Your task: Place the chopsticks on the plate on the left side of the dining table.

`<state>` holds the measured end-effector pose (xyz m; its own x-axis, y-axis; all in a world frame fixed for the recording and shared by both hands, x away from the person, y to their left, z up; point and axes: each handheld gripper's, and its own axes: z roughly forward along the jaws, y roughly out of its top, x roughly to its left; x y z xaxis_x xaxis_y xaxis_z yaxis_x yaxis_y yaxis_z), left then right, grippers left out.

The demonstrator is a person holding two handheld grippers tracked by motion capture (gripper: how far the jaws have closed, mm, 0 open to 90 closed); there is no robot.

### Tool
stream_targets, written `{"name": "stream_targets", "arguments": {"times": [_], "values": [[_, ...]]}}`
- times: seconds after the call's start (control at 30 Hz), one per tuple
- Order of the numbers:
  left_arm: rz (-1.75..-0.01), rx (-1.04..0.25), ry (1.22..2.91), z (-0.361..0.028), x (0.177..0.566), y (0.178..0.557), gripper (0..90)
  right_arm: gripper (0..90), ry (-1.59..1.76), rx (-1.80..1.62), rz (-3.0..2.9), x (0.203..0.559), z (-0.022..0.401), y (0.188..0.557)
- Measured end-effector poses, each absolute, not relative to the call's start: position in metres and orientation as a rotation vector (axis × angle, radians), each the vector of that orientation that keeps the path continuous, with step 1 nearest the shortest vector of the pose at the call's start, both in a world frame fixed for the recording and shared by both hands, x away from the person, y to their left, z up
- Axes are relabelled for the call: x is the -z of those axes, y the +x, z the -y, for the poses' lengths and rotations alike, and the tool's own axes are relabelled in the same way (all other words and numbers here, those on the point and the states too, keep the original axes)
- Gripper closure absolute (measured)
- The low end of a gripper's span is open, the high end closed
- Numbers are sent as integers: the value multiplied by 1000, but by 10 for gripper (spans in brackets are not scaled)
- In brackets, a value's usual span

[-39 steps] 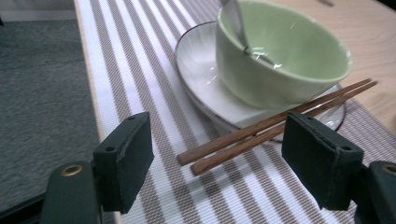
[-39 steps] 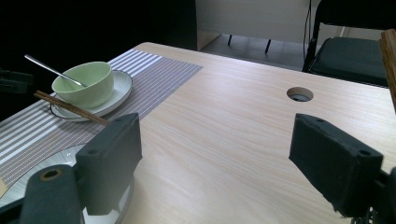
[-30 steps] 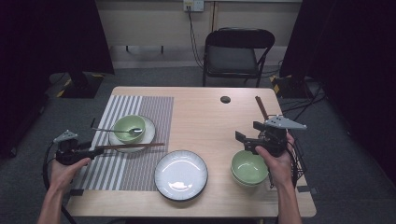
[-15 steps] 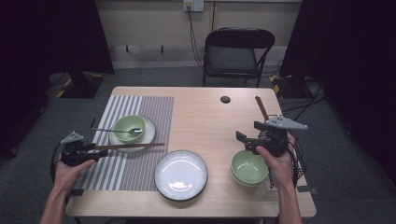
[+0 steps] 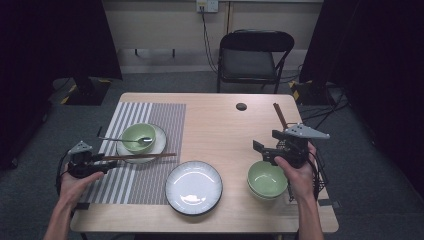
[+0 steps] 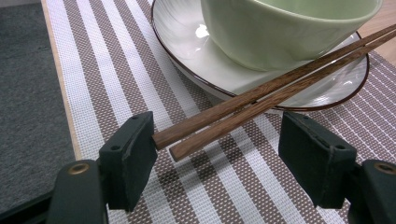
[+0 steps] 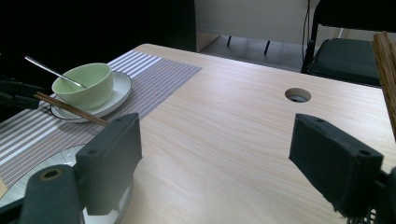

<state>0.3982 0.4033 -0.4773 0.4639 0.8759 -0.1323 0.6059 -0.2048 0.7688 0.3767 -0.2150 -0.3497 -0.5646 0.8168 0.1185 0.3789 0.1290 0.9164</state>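
A pair of dark wooden chopsticks (image 6: 261, 100) lies across the near rim of a white saucer (image 6: 187, 51), their blunt ends reaching over a striped placemat (image 6: 93, 70) on the bench's left side. Those ends sit between the spread jaws of the left claw (image 6: 219, 154), one tip touching the left pad and the other pad clear, so nothing is gripped. This looks like the grasp step; closing squarely would come next. A pale green bowl (image 6: 280, 32) stands on the saucer. The right claw (image 7: 215, 154) hovers open above bare bench (image 7: 224, 116).
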Motion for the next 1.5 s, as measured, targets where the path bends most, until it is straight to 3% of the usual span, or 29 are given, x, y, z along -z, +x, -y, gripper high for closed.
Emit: {"name": "stream_targets", "arguments": {"times": [1.5], "values": [[-1219, -424, 1931, -398, 478, 401, 275, 162, 1158, -1423, -1994, 350, 216, 377]]}}
